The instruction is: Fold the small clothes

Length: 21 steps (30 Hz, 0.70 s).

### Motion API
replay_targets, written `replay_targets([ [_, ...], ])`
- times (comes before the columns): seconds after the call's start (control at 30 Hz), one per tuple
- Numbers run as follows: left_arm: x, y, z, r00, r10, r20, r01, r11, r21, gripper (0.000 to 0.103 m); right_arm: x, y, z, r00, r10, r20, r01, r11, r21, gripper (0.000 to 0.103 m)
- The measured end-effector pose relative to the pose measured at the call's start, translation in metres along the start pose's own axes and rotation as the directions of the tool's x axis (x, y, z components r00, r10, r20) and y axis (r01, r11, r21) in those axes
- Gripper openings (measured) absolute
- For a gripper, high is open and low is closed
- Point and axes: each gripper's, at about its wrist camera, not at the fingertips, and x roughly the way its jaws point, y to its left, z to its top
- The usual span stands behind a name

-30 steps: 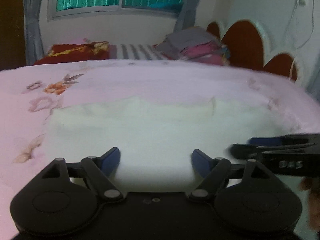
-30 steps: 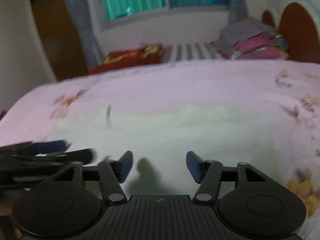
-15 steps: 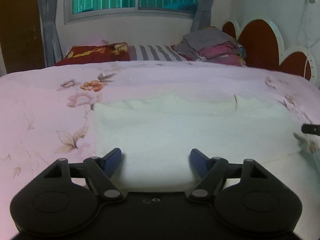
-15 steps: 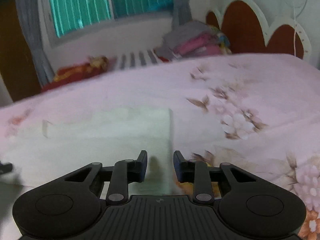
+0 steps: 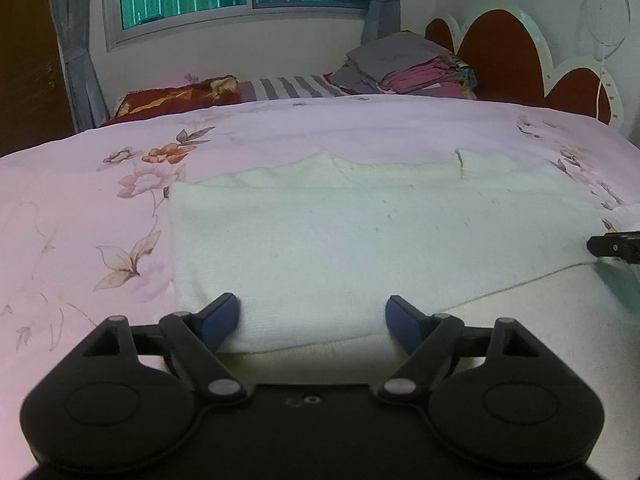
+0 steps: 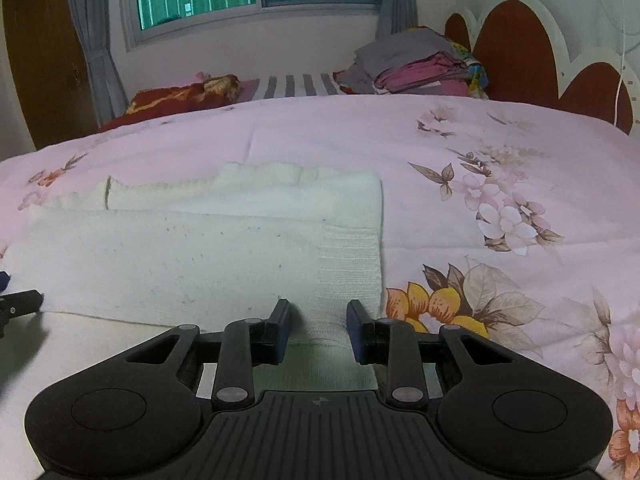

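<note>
From my left wrist, one white knitted garment [image 5: 360,248] lies folded on the bed [image 5: 80,208]. My left gripper [image 5: 312,316] is wide and opening over its near edge, holding nothing.

From my right wrist, my right gripper [image 6: 318,326] stands narrow astride the ribbed hem, pads apart from it. Soft, light, floppy; I judge corners grip best.

Both wrist cameras look low across the bed [image 5: 360,128], sharing the white garment [image 6: 200,248].
</note>
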Motion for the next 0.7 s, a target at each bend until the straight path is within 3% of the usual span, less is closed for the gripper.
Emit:
replay_targets([
  [0.27,-0.006,0.003,-0.006,1.000,-0.020,-0.003,0.021,0.998,0.053,0.082,-0.002,0.006,-0.006,1.000,-0.028,0.001,0.028,1.000,0.000,0.030],
  [0.37,-0.023,0.010,-0.011,1.000,-0.029,0.010,0.029,0.999,0.042,0.091,-0.011,0.004,0.000,1.000,-0.020,-0.017,0.021,0.999,0.049,0.031],
  [0.4,-0.031,0.014,-0.014,1.000,-0.026,0.013,0.025,0.999,0.036,0.097,-0.020,0.000,-0.001,1.000,-0.002,-0.004,0.002,0.996,0.084,0.045],
  [0.43,-0.040,0.019,-0.021,1.000,-0.016,0.011,0.016,1.000,0.020,0.098,-0.030,-0.002,-0.003,1.000,0.010,0.013,-0.012,0.994,0.107,0.072],
  [0.47,-0.047,0.024,-0.027,1.000,-0.017,0.004,0.017,1.000,0.007,0.095,-0.041,-0.006,-0.009,0.999,0.025,0.038,-0.030,0.991,0.132,0.076],
  [0.57,-0.075,0.045,-0.053,0.995,-0.080,-0.052,0.076,0.994,-0.074,0.074,-0.066,-0.017,-0.028,0.997,0.076,0.027,-0.080,0.980,0.181,0.075],
  [0.6,-0.086,0.053,-0.065,0.993,-0.104,-0.060,0.097,0.989,-0.113,0.071,-0.073,-0.021,-0.036,0.996,0.091,0.017,-0.092,0.977,0.190,0.075],
  [0.7,-0.122,0.061,-0.097,0.990,-0.120,-0.069,0.108,0.982,-0.157,0.071,-0.093,-0.029,-0.061,0.991,0.129,-0.022,-0.123,0.974,0.191,0.053],
])
